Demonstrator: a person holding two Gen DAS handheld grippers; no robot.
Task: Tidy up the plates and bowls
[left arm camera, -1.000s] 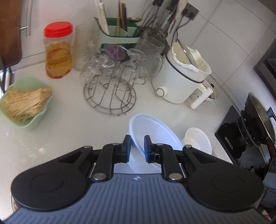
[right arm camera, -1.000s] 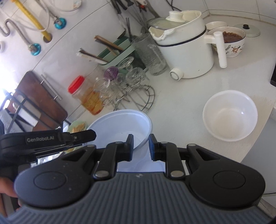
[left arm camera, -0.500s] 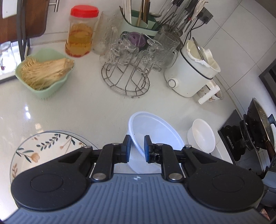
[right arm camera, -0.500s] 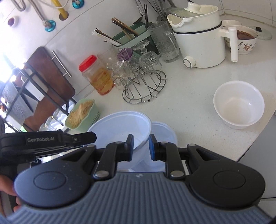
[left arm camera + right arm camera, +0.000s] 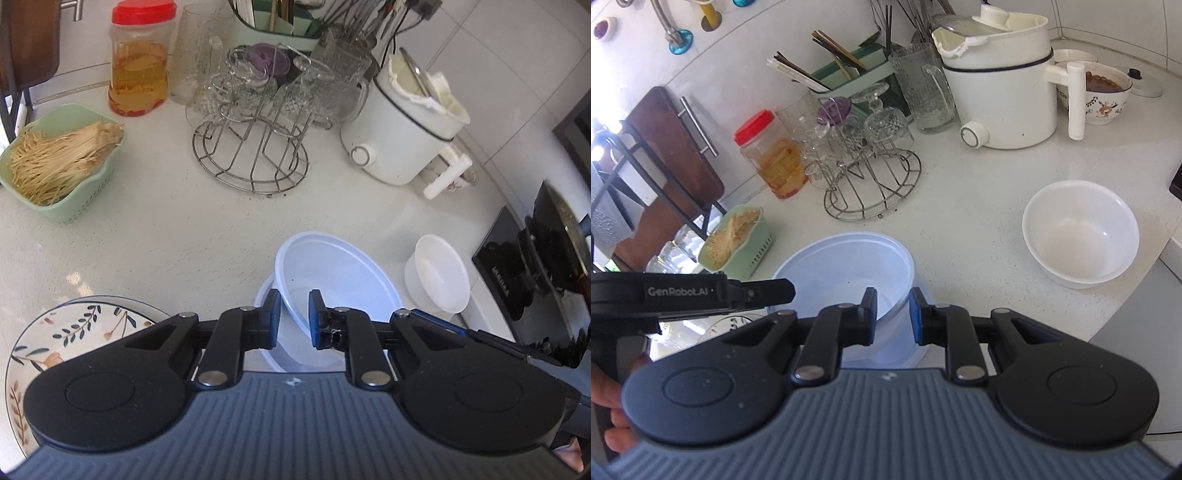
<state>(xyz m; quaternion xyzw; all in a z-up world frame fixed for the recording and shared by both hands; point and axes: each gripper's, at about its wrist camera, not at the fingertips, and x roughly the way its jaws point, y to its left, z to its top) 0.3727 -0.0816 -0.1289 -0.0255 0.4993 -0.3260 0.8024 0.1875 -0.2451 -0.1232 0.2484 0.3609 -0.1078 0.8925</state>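
Held thing: a large translucent white plastic bowl (image 5: 332, 273), gripped by both grippers at once, each on one side of its rim.
Left gripper (image 5: 294, 317): its fingers (image 5: 272, 314) are almost fully closed, with the thin wall of the bowl pinched between them.
Right gripper (image 5: 892, 314): its fingers (image 5: 868, 314) are also nearly closed on the opposite wall of the same bowl, with the rim between the pads.
What changed: compared with one second ago, the bowl has come down. A second translucent plastic bowl (image 5: 271, 349) is now visible directly below the fingers, and the held bowl sits partly inside it, tilted.
Change in view: a round ceramic plate with a leaf and flower pattern (image 5: 62, 332) has appeared to the left of the left fingers. The wire glass rack (image 5: 251, 158) has moved further ahead of them.
Other task thing: a small white ceramic bowl (image 5: 1080, 232) stands apart, to the right of the right fingers, on the white bench (image 5: 979, 192).
Meaning for the task: I judge that the nesting of the two plastic bowls is almost done. The held bowl is not yet level, so it probably needs to settle before the fingers open.
Risk: if one side is released first, the bowl may tip.
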